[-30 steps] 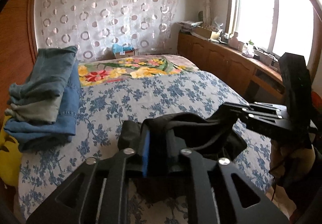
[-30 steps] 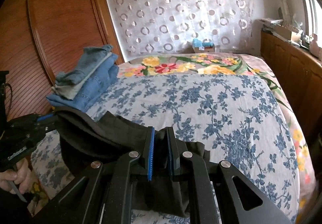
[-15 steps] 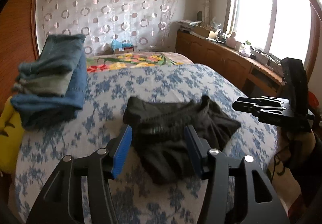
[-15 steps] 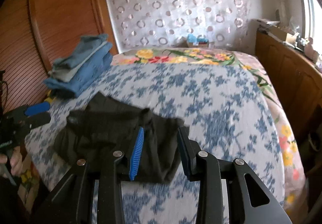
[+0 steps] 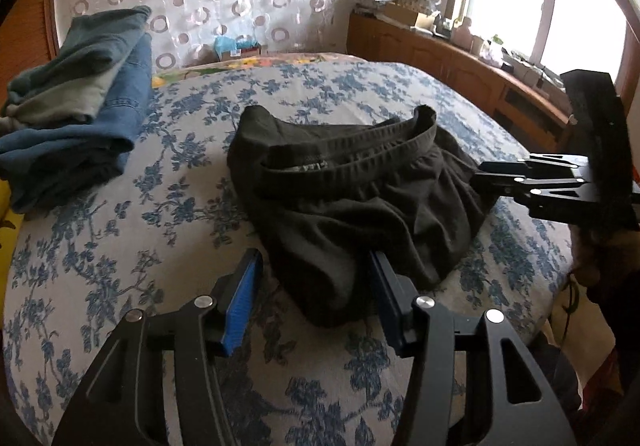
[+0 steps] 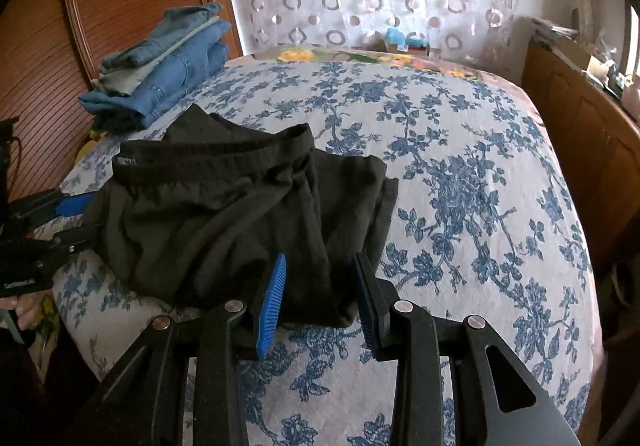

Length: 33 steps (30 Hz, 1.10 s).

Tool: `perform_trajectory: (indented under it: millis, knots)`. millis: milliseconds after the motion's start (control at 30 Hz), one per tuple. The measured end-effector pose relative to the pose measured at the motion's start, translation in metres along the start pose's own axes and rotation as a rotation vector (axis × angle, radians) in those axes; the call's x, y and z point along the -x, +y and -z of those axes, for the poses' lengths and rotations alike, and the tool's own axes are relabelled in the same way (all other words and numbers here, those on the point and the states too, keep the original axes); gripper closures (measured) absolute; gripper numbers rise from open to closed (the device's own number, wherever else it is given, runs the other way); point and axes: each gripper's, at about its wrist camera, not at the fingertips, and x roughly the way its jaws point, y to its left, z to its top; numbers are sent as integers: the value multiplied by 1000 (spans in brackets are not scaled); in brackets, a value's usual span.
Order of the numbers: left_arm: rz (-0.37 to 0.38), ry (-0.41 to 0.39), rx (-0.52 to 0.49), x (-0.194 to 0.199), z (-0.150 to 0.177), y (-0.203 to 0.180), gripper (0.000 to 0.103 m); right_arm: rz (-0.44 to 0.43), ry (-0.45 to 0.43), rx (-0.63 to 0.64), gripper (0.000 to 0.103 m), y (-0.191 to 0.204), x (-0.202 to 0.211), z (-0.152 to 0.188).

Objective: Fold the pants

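Both sets of jaws spread with nothing pinched, having just been opening: left gripper [image 5: 316, 298] straddling the near hem of the black pants [image 5: 352, 201], right gripper [image 6: 320, 298] doing likewise at its corner. Pants in a loose bundle on the floral bed [image 6: 460, 185], waistband [image 5: 348, 157] gaping at twelve o'clock. Best next: pinch the waistband corners, lift and shake flat before folding, clear of the stacked jeans [image 5: 76, 109] at ten o'clock.
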Motion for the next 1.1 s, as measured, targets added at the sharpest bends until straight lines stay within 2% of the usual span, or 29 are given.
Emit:
perform_trajectory:
  millis: [200, 267, 433, 467, 533, 767, 933, 1000, 1033, 1100]
  knots:
    - [5, 14, 3, -7, -4, 2, 48, 5, 9, -24, 67, -5, -1, 3]
    - [14, 14, -1, -9, -3, 2, 54, 32, 4, -28, 54, -4, 2, 5]
    - [51, 1, 5, -6, -2, -2, 81, 13, -11, -69, 54, -7, 4, 8]
    - [55, 0, 3, -5, -2, -3, 82, 5, -13, -64, 72, -7, 4, 8]
    - [57, -4, 1, -2, -1, -5, 86, -42, -9, -44, 91, -4, 6, 10]
    - [111, -19, 8, 35, 11, -15, 87, -73, -28, -15, 94, 1, 30, 27]
    - [92, -3, -6, 50, 26, -26, 85, -95, -29, 5, 94, 5, 55, 46]
    - [89, 8, -21, 45, 29, -28, 83, -64, -33, 11, 94, 7, 62, 51]
    - [80, 14, -25, 43, 29, -27, 80, -63, -36, 14, 92, 9, 66, 51]
    - [76, 18, -18, 42, 29, -24, 72, -73, -46, 14, 78, 11, 73, 51]
